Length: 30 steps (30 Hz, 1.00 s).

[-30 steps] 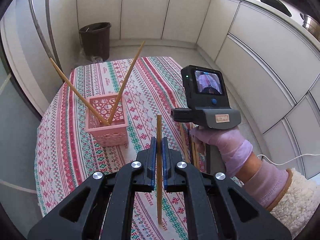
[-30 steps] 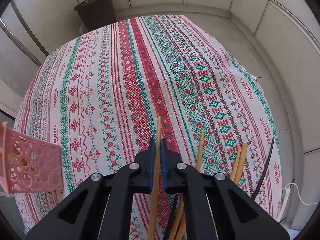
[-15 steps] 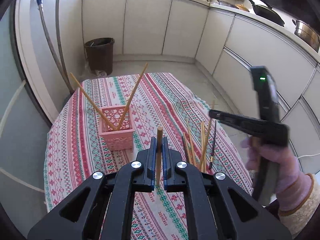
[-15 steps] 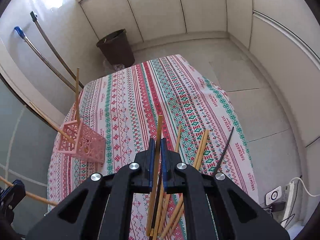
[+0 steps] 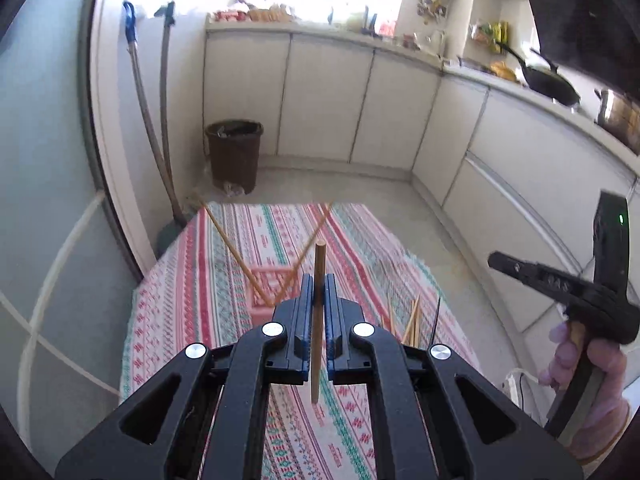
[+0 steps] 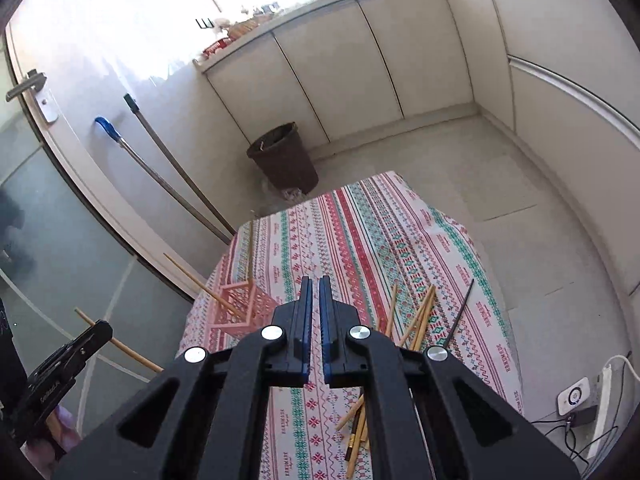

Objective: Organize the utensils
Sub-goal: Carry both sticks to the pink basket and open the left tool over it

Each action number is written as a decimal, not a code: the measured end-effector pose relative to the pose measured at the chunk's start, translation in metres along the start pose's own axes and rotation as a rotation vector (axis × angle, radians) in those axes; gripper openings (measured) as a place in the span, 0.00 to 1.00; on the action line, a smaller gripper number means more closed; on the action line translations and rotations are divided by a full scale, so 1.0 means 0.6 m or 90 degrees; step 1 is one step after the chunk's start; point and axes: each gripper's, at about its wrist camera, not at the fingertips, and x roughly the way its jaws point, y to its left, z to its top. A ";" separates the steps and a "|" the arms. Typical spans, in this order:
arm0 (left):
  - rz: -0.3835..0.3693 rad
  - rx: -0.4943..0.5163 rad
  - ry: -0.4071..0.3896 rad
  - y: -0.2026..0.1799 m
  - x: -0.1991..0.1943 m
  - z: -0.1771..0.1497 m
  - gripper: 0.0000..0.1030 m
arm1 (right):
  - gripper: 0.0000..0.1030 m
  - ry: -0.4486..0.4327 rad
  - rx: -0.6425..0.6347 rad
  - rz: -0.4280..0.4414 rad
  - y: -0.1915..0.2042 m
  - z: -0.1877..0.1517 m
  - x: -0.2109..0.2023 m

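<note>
Bamboo chopstick (image 5: 319,312) pinched upright in left gripper (image 5: 319,300), high over the table (image 6: 360,232), likely bound for the pink basket (image 6: 240,308) holding two already. Right gripper (image 6: 314,300) closed, nothing between the jaws. Loose chopsticks (image 6: 418,316) lie beside the basket.

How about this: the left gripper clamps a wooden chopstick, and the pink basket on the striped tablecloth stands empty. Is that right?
Not quite: the pink basket is not empty. The left wrist view shows two chopsticks leaning crossed in it. The rest holds: the left gripper is shut on a wooden chopstick, and the basket stands on the striped tablecloth.
</note>
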 end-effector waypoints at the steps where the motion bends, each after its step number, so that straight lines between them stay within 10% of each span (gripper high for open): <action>1: -0.001 -0.006 -0.013 0.003 -0.009 0.012 0.05 | 0.04 -0.011 0.000 0.006 0.005 0.006 -0.010; 7: -0.025 -0.045 -0.083 0.014 -0.046 0.069 0.04 | 0.08 0.012 0.015 -0.028 -0.016 0.037 -0.006; 10: -0.046 -0.043 -0.091 0.009 -0.049 0.067 0.05 | 0.30 0.146 0.058 -0.052 -0.073 0.035 0.097; 16: -0.084 -0.009 -0.053 -0.015 -0.010 0.044 0.05 | 0.31 0.282 0.177 -0.081 -0.153 -0.010 0.286; 30: -0.103 -0.002 0.001 0.003 0.041 0.030 0.05 | 0.29 0.338 0.137 -0.210 -0.144 -0.037 0.475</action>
